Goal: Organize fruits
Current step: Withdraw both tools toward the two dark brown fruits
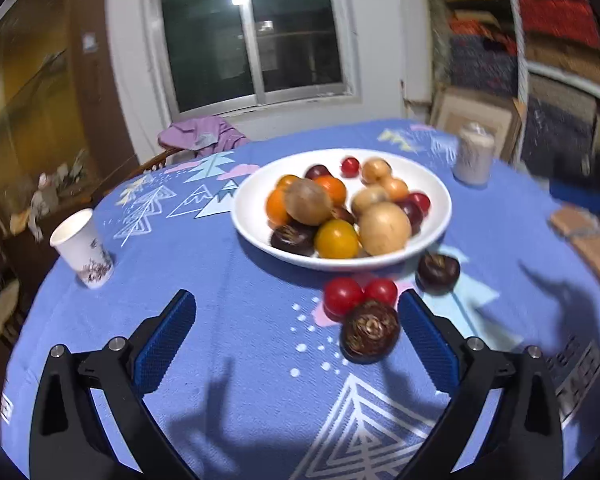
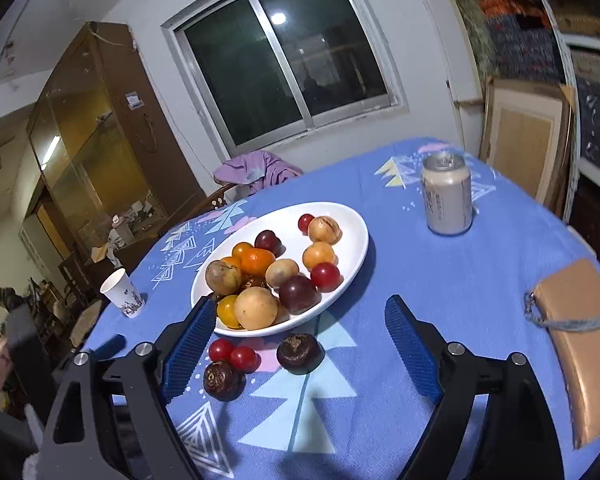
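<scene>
A white plate (image 1: 436, 192) (image 2: 356, 224) holds several fruits: oranges, yellow tomatoes, tan round fruits, dark plums and cherry tomatoes. On the blue tablecloth in front of it lie two cherry tomatoes (image 1: 358, 294) (image 2: 234, 354) and two dark brown round fruits, one near (image 1: 370, 332) (image 2: 222, 380) and one further right (image 1: 438, 272) (image 2: 300, 352). My left gripper (image 1: 296, 340) is open above the cloth; the near dark fruit lies just inside its right finger, untouched. My right gripper (image 2: 300, 354) is open too, with the loose fruits low between its fingers, none gripped.
A paper cup (image 1: 82, 248) (image 2: 122, 292) stands at the table's left edge. A drink can (image 1: 474, 154) (image 2: 446, 198) stands at the back right. A tan wallet (image 2: 580, 340) (image 1: 588, 240) lies at the right edge. A chair with purple cloth (image 2: 256, 170) is behind the table.
</scene>
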